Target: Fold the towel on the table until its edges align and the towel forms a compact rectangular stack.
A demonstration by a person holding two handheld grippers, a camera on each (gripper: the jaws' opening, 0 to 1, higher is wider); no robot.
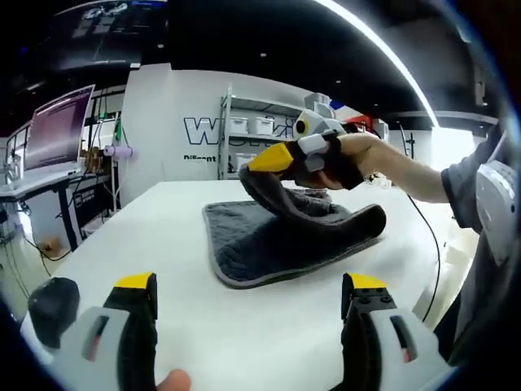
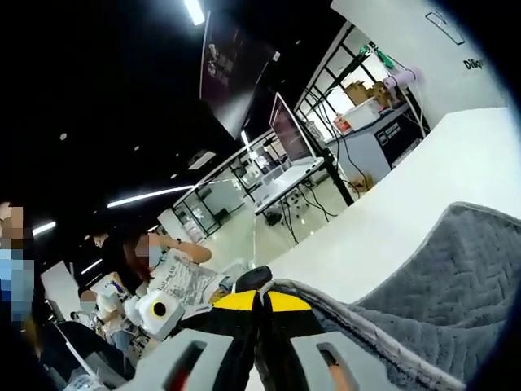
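R gripper (image 1: pixel 273 159) pinches towel (image 1: pixel 277 236) edge; monitor (image 1: pixel 57 126) beyond table (image 1: pixel 163 220)

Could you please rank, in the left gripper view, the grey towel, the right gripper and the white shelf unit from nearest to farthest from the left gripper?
1. The grey towel, lying on the white table just ahead of the left gripper.
2. The right gripper, lifting the towel's far edge.
3. The white shelf unit, against the back wall beyond the table.
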